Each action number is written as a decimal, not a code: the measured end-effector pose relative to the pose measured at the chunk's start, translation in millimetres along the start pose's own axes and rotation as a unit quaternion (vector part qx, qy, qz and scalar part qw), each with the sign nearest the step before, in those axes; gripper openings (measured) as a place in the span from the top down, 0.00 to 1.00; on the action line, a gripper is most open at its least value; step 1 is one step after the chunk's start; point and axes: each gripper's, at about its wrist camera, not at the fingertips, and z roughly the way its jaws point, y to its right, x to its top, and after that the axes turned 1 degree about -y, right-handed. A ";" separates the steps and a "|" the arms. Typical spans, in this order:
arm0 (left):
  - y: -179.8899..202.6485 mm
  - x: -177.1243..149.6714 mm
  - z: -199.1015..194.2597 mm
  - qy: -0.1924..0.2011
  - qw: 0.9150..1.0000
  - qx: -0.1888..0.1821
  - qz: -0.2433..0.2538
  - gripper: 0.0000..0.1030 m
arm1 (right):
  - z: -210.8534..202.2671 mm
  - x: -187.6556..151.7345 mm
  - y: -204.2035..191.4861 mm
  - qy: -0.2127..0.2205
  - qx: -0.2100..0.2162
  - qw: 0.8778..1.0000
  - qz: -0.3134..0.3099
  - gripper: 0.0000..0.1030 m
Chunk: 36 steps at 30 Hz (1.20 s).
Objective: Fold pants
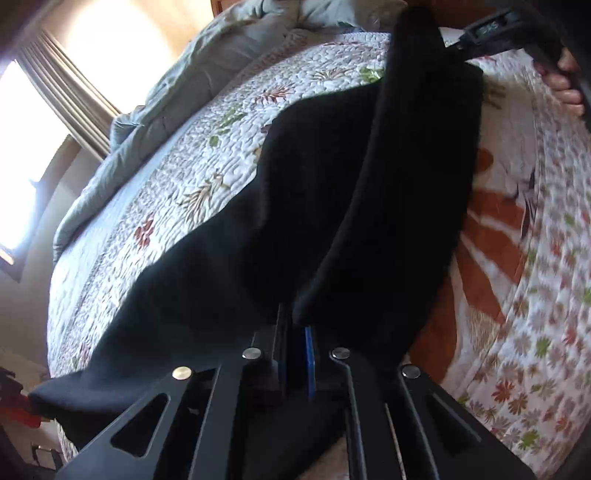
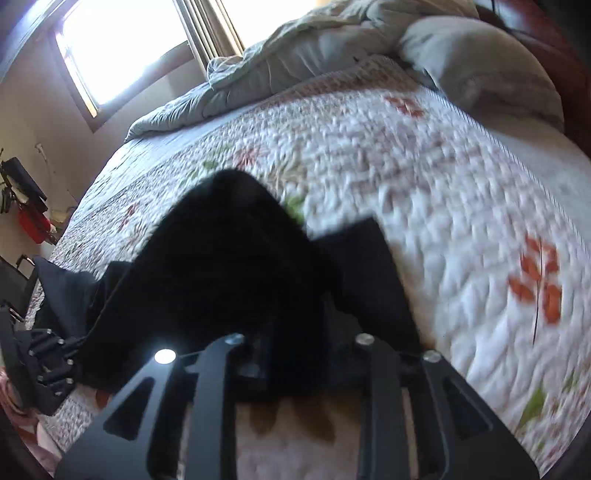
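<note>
Although both tongs already have cloth between them, the folding looks barely under way. At the far left of the left wrist view a bright window (image 1: 22, 155) and curtain (image 1: 66, 88) sit beside a rumpled grey comforter (image 1: 177, 85), and below them the floral quilt (image 1: 155, 206) fills the left half. Across the centre the black pants (image 1: 332, 206) lie partly on the quilt, one long band lifted and stretched from the bottom centre to the top right. The left gripper (image 1: 295, 354) is clamped on that band's near end; at upper right the right gripper (image 1: 491, 29), held by a hand (image 1: 565, 85), pinches its far end. In the right wrist view the other tool shows at lower left, and the right gripper, bottom centre, is closed on a dark bunch. No finished fold lies flat yet, I judge; laying the lifted edge over and halving the length remain.
</note>
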 end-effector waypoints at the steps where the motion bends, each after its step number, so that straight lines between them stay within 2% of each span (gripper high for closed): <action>1: 5.2 -3.5 -0.8 0.008 1.000 0.017 0.005 0.92 | -2.8 -8.3 0.4 -0.005 0.001 1.000 0.009 0.65; 3: 7.2 -3.9 -2.4 0.009 1.000 0.028 -0.005 0.88 | -9.3 -24.2 2.9 -0.012 0.019 0.999 0.041 0.55; 4: 3.9 -3.5 -5.1 0.005 1.000 0.022 -0.022 0.83 | -13.5 -29.5 3.2 -0.013 0.027 0.998 0.055 0.52; 5: -1.4 -2.4 -8.4 -0.001 0.999 0.005 -0.040 0.77 | -16.9 -36.1 4.5 -0.018 0.039 0.996 0.075 0.43; 6: -9.4 -3.5 -13.8 -0.005 0.998 -0.021 -0.061 0.64 | -19.1 -40.0 5.2 -0.022 0.052 0.995 0.088 0.35; 7: -16.9 -4.1 -19.1 -0.007 0.995 -0.052 -0.086 0.49 | -21.4 -45.8 5.7 -0.027 0.072 0.991 0.107 0.33; 8: -26.1 -6.3 -23.6 -0.010 0.990 -0.079 -0.112 0.43 | -22.5 -48.2 4.7 -0.032 0.084 0.989 0.118 0.29; 9: -42.2 -11.7 -28.6 -0.019 0.983 -0.108 -0.151 0.36 | -23.3 -52.6 4.5 -0.038 0.100 0.986 0.129 0.25; 11: -66.0 -21.9 -32.3 -0.030 0.971 -0.133 -0.197 0.35 | -25.1 -60.0 4.0 -0.047 0.125 0.979 0.152 0.20; 14: -114.8 -41.9 -26.2 -0.060 0.937 -0.165 -0.302 0.35 | -31.8 -62.4 -2.8 -0.050 0.139 0.975 0.167 0.20; 15: -133.9 -49.1 -19.3 -0.075 0.922 -0.168 -0.341 0.35 | -32.2 -59.1 -4.6 -0.049 0.142 0.974 0.169 0.18; 17: -153.7 -58.0 -8.0 -0.093 0.902 -0.182 -0.381 0.35 | -29.6 -52.4 -10.2 -0.057 0.139 0.973 0.176 0.17; 20: -176.8 -67.3 15.3 -0.112 0.867 -0.204 -0.441 0.35 | -21.4 -45.8 -12.1 -0.073 0.122 0.973 0.185 0.18; 22: -193.1 -72.3 24.6 -0.108 0.833 -0.224 -0.494 0.35 | -14.9 -43.4 -12.8 -0.084 0.109 0.971 0.195 0.20; 25: -211.5 -75.5 45.1 -0.122 0.804 -0.236 -0.532 0.33 | -10.3 -42.7 -15.3 -0.087 0.107 0.970 0.199 0.28; 26: -218.2 -81.6 51.3 -0.126 0.794 -0.241 -0.544 0.33 | -9.9 -42.4 -15.4 -0.086 0.106 0.971 0.196 0.36; 27: -220.4 -86.3 59.0 -0.137 0.781 -0.249 -0.557 0.40 | -9.5 -41.6 -16.6 -0.087 0.105 0.971 0.194 0.47; 28: -220.6 -87.7 65.3 -0.140 0.773 -0.255 -0.563 0.69 | -8.1 -41.0 -17.0 -0.089 0.104 0.971 0.195 0.55; 29: -219.9 -89.4 71.3 -0.139 0.765 -0.268 -0.569 0.84 | -5.7 -39.5 -17.2 -0.091 0.106 0.971 0.195 0.69; 30: -221.2 -92.2 74.3 -0.139 0.759 -0.277 -0.572 0.88 | -6.0 -39.6 -15.8 -0.092 0.109 0.970 0.196 0.80; 31: -220.5 -95.5 73.3 -0.137 0.756 -0.275 -0.578 0.92 | -5.5 -39.0 -14.4 -0.092 0.111 0.969 0.199 0.83; 32: -218.3 -98.0 70.6 -0.132 0.756 -0.272 -0.580 0.93 | -6.3 -38.3 -14.9 -0.092 0.113 0.969 0.199 0.89; 35: -212.0 -99.1 48.8 -0.099 0.778 -0.232 -0.576 0.94 | -11.3 -31.6 -17.0 -0.083 0.117 0.971 0.191 0.94; 36: -205.5 -100.2 31.9 -0.078 0.789 -0.207 -0.573 0.94 | -13.7 -28.3 -16.8 -0.080 0.118 0.972 0.187 0.95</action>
